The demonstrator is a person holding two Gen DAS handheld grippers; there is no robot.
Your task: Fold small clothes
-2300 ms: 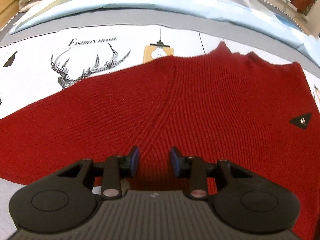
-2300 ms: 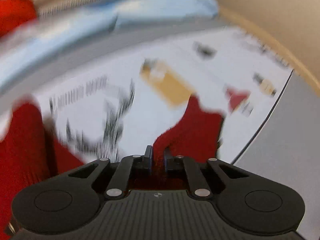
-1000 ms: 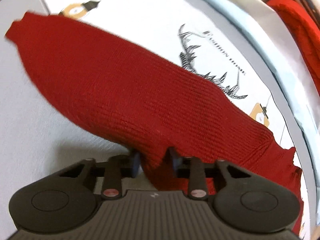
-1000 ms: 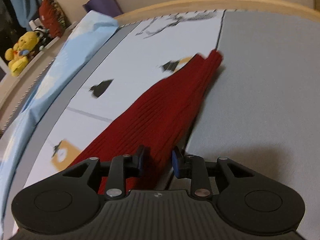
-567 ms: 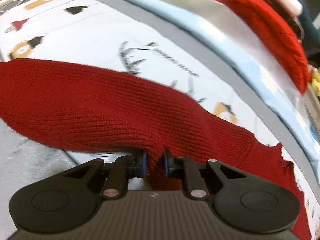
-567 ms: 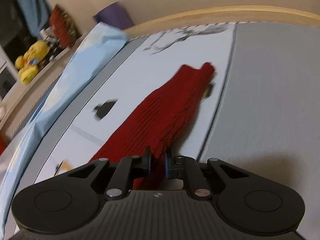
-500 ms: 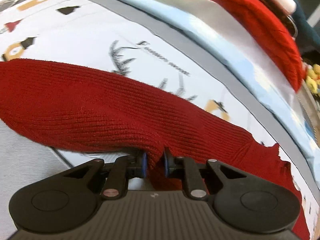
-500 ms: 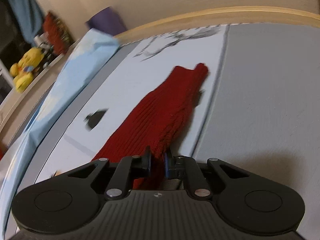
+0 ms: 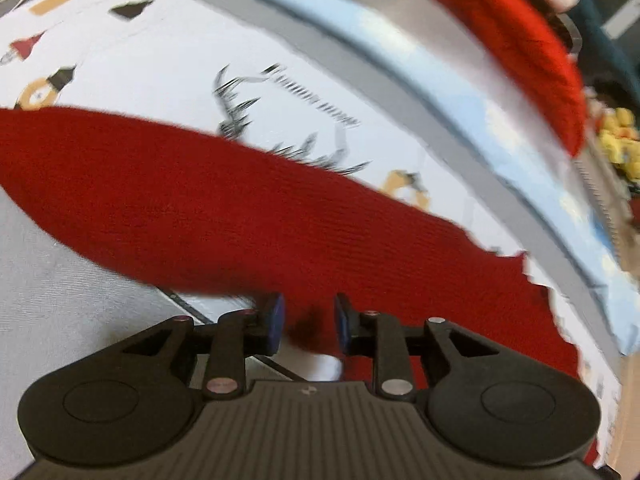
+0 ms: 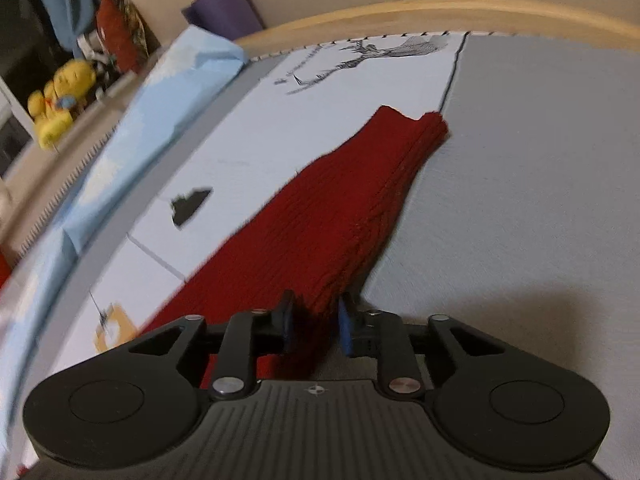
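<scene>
- Fingers [image 9: 275, 318] of left gripper [image 9: 308, 320] stood parted; jaws had just been opening, with a dark bunch of red knit between them. Pads looked clear of the cloth on both sides, though the view was blurred.
- Fingers [image 10: 345, 326] of right gripper [image 10: 315, 322] were likewise parted, jaws just opened. A raised ridge of the same knit sat between the pads, close to the right pad; read as let go, not pinched.
- Red knit sweater [image 9: 200, 200] ran from between the left fingers out ahead and to their left as a long band, lying on the surface.
- In the right view the sweater [image 10: 340, 208] stretched straight ahead of the fingers to a far end where stacked layer edges showed, so it looked folded over on itself.
- Handling, judged: light, soft and limp, with no stiffness. Thick ribbed knit should give the pads good bite and little slip. Not fragile, but stretchy, so a hard pull could skew the fold.
- Hold, judged: pinch all layers at the near edge, one gripper at each corner. A single-layer pinch would let the fold open.
- Printed sheet [image 9: 160, 72] lay under and beyond the sweater; grey mat [image 10: 540, 160] lay right of the right fingers.
- Light blue cloth [image 9: 460, 68] lay farther out, with another red garment [image 9: 520, 40] past it.
- Yellow plush toy [image 10: 60, 96] sat far off to the left of the right fingers.
</scene>
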